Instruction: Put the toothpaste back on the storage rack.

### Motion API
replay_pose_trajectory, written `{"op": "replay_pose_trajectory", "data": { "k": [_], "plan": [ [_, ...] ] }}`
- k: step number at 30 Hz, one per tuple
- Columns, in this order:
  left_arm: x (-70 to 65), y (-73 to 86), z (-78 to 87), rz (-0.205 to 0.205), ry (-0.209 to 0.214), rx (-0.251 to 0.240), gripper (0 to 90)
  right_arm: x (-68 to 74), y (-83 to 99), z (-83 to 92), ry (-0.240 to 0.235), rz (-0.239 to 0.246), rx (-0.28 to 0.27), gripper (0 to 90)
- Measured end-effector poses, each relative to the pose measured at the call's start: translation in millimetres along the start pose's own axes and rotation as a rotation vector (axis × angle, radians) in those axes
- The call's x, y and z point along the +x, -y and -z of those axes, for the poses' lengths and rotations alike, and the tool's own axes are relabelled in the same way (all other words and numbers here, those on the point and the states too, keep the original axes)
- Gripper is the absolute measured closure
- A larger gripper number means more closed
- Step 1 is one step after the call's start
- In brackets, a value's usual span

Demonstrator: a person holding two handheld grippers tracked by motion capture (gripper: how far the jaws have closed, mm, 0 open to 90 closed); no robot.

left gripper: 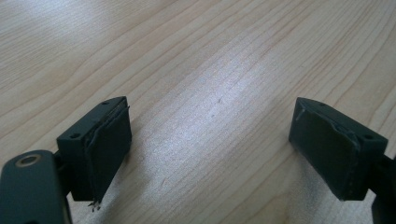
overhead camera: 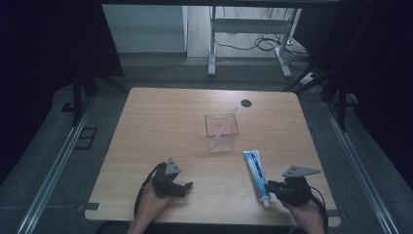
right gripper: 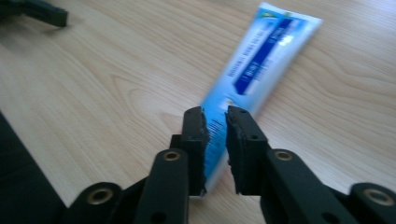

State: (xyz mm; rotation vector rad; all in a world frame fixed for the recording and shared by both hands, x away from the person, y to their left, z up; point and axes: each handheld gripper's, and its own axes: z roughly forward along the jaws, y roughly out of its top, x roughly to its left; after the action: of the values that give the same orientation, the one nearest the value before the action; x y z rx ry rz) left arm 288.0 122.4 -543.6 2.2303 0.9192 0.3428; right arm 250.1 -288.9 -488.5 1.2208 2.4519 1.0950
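Toothpaste in a blue-and-white tube [overhead camera: 256, 173] lies flat on the light wooden table [overhead camera: 160, 122] toward its near right corner, cap end pointing at the near edge, and your right gripper [right gripper: 215, 122] has its two black jaws closed down on the tube's lower part, one on each side of it. Your right hand [overhead camera: 308, 214] comes in over the near edge behind it. Your left gripper [left gripper: 210, 140] rests low over bare wood near the near edge, left of centre, jaws spread wide apart with nothing between them. A clear square plastic cup [overhead camera: 221, 132] stands upright around the middle of the table, well apart from both grippers, with a pale pink toothbrush [overhead camera: 227, 123] leaning inside it.
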Motion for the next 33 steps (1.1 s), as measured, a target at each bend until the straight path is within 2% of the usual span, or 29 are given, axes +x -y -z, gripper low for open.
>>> {"op": "replay_pose_trajectory", "data": {
  "k": [1,3,6,14,15,22,25,33],
  "plan": [
    [0.0,0.0,0.0,0.000,0.000,0.000,13.1,3.2,-1.6,-4.1,-0.023,0.003,0.004,80.2],
    [0.0,0.0,0.0,0.000,0.000,0.000,13.1,4.6,-2.3,-6.0,-0.036,0.005,0.007,80.8],
    [-0.1,0.0,0.0,0.001,0.001,0.000,13.1,11.8,-5.4,-12.0,-0.056,0.036,0.019,81.8],
    [0.0,0.0,0.0,0.000,0.000,0.000,13.1,22.1,-8.8,-25.1,-0.056,0.057,0.055,81.4],
    [0.0,0.0,0.0,0.000,0.000,0.000,13.1,23.7,-8.4,-29.1,-0.050,0.064,0.074,80.9],
    [-0.1,0.0,0.0,0.001,0.000,0.000,13.1,22.3,-7.0,-32.9,-0.045,0.048,0.098,80.4],
    [-0.1,0.0,0.0,0.001,0.000,0.000,13.1,19.9,-7.0,-32.5,-0.026,0.048,0.119,79.9],
    [-0.2,0.0,0.0,0.002,0.001,0.000,13.1,11.4,-4.2,-28.3,-0.009,0.032,0.122,79.5]
  ]
}}
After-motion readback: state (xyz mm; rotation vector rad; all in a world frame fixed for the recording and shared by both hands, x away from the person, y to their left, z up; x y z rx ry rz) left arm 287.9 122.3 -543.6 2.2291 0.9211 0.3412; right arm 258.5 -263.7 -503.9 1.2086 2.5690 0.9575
